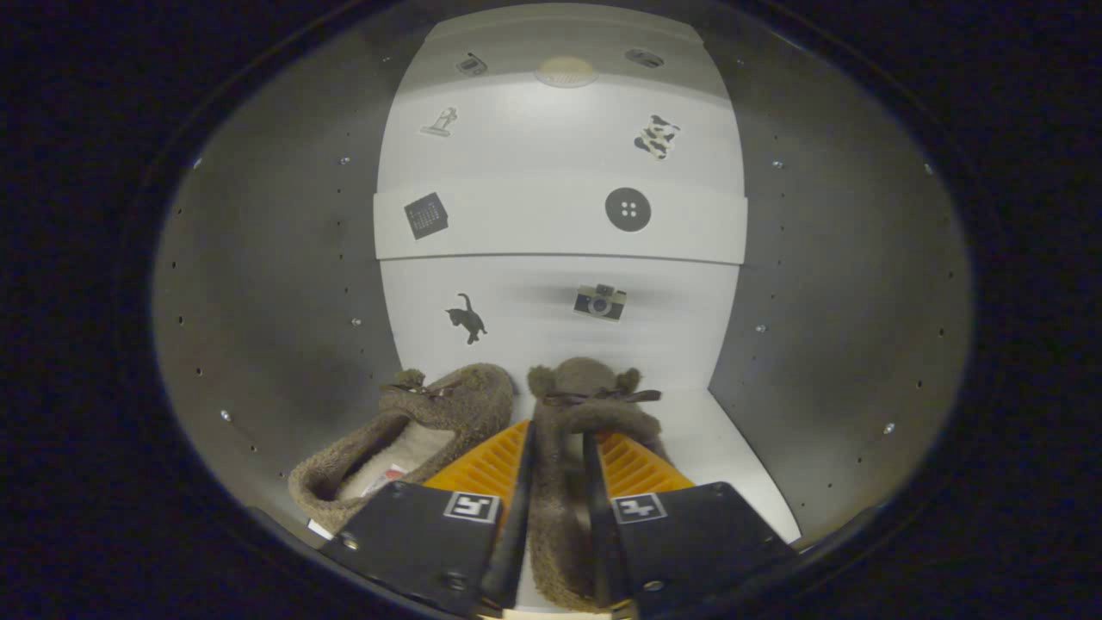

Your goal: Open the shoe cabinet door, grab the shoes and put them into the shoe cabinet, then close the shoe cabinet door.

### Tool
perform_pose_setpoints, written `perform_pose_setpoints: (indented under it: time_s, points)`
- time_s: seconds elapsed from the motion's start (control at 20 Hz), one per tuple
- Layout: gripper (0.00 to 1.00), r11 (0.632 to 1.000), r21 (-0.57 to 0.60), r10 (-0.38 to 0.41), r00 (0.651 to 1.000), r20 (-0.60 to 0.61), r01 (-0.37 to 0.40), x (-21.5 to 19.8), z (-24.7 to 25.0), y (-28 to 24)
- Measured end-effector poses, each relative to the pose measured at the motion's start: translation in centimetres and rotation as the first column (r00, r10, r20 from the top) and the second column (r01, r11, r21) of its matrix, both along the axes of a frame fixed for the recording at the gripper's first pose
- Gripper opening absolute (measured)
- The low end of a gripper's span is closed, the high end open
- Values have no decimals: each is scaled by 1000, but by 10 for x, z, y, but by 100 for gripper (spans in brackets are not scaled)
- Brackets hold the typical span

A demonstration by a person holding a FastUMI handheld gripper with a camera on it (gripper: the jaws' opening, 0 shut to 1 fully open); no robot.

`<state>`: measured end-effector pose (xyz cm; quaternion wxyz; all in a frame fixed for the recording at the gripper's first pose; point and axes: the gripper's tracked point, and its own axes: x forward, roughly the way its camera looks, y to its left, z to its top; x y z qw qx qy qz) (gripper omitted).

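gripper view: your gripper (558, 482) is pointed straight into the shoe cabinet (258, 284), angled a bit down toward its floor (732, 448). the fingers are closed to a narrow gap and both press on the right slipper (585, 405), clamping its fuzzy side wall between them. the slipper runs lengthwise along the fingers, toe end just beyond the tips, with a dark bow (601, 397) across the top and two small ears above it. whether it is resting on the cabinet floor or held just off it, can't tell.

the left slipper (413, 430) sits on the floor just left of your left finger, angled so the toe points in toward the other slipper's toe. the toes are close together, nearly touching. its pale lining and a small tag (387, 478) show in the opening, and it has the same bow near the toe.

beyond the fingers is the white back wall (551, 146) with a shelf edge (560, 228) across it, above the slippers. stickers on it: a cat (467, 318), a camera (600, 301), a button (628, 209), a dark square (426, 215). grey side walls with rows of peg holes to either side of you.
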<state>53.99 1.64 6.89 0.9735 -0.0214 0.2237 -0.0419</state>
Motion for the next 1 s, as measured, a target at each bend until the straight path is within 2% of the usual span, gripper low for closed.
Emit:
perform_pose_setpoints:
  time_s: [0.15, 0.3, 0.4, 0.65, 0.75, 0.9, 1.0]
  points:
    - [49, 999, -9, -50, 999, -21, 50, -16, 3, -4]
    - [74, 999, 0, -43, 999, 5, 43, -40, 20, 4]
    - [83, 1000, 4, -10, 1000, 8, 10, -65, 30, 17]
    - [87, 997, -55, 50, 996, 73, -46, -132, 57, 43]
    - [87, 998, -52, 46, 993, 110, -40, -165, 60, 52]
    - [95, 998, -56, 29, 991, 129, -22, -221, 58, 57]
    - [100, 998, -29, 62, 988, 141, -58, -264, 60, 64]
